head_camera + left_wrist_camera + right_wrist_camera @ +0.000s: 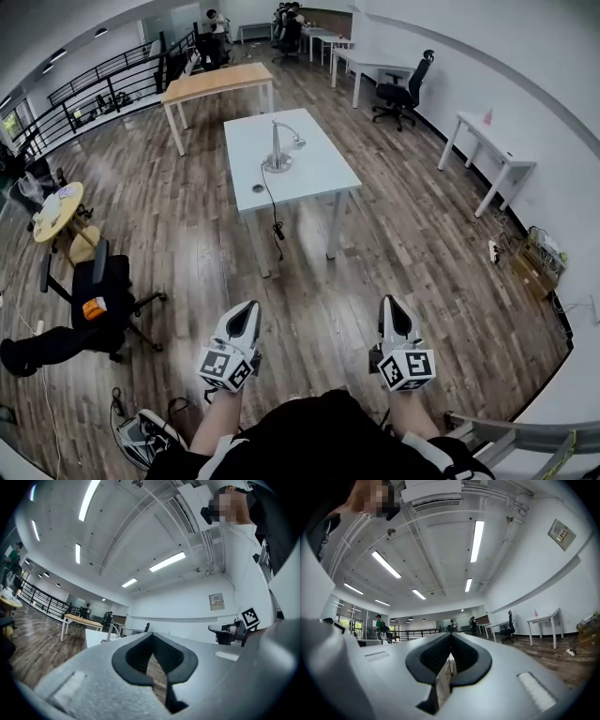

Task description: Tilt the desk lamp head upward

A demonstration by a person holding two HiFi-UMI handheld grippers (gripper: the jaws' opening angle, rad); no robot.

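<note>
Desk lamp [279,148] stood near the middle of the white table [314,178], round base flat on the top. Its upright stem curved over at the top, and the small head hung out to the right of the stem. A dark cable [273,214] ran from the base over the table's near edge and dangled below it.

- Beyond the white table, to its left: a wooden table [217,82].
- Beyond the white table, to its right: a black office chair [403,92] by a white desk.
- Right of the white table, against the wall: another white desk [489,150].
- Left of the white table, well apart: a round yellow table [58,208].
- Nearer than that, a black chair [101,302] with something orange on its seat.

Both grippers were well short of the white table, held over bare wooden floor [403,234] in front of the person. Left gripper [247,309] pointed roughly toward the table, jaws pressed together, nothing between them; its own view [152,641] showed the pads meeting. Right gripper [392,304] was likewise closed and empty, confirmed in its own view [451,640].
</note>
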